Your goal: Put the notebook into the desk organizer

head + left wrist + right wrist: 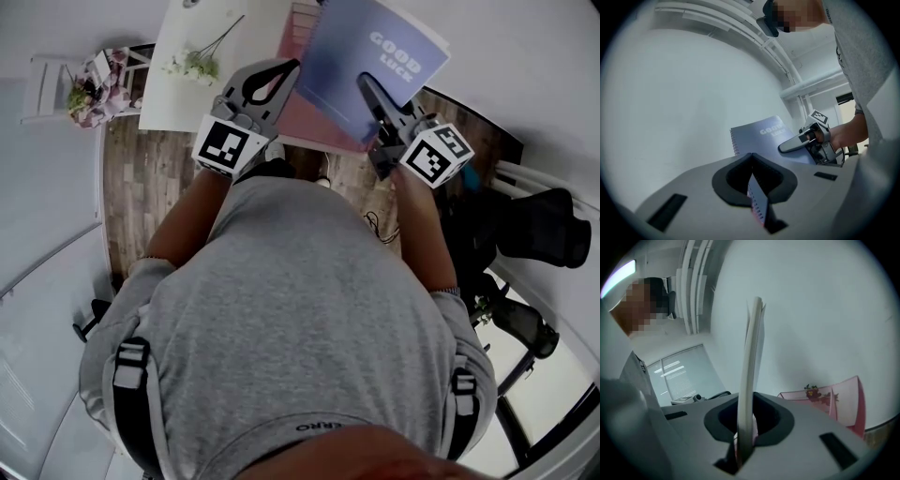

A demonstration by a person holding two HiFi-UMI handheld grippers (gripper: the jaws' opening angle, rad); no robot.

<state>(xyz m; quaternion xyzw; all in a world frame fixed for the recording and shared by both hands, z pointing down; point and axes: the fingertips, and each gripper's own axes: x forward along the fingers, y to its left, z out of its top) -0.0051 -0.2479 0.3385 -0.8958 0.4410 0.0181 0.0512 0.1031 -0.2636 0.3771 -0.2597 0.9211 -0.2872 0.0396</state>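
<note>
Blue spiral notebook (394, 52): was held aloft at the near side, pinched edge-on by the right gripper (368, 89). It was not yet placed in the pink desk organizer (843, 401) farther off. Left gripper (281, 75) was clamped on a thin spiral-bound pad (756, 198).

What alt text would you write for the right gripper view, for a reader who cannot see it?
The right gripper is shut on a notebook seen edge-on, its thin pale edge rising upright through the middle of the picture. Behind is a white wall, with a pink flower-printed holder, probably the desk organizer, at the lower right.
</note>
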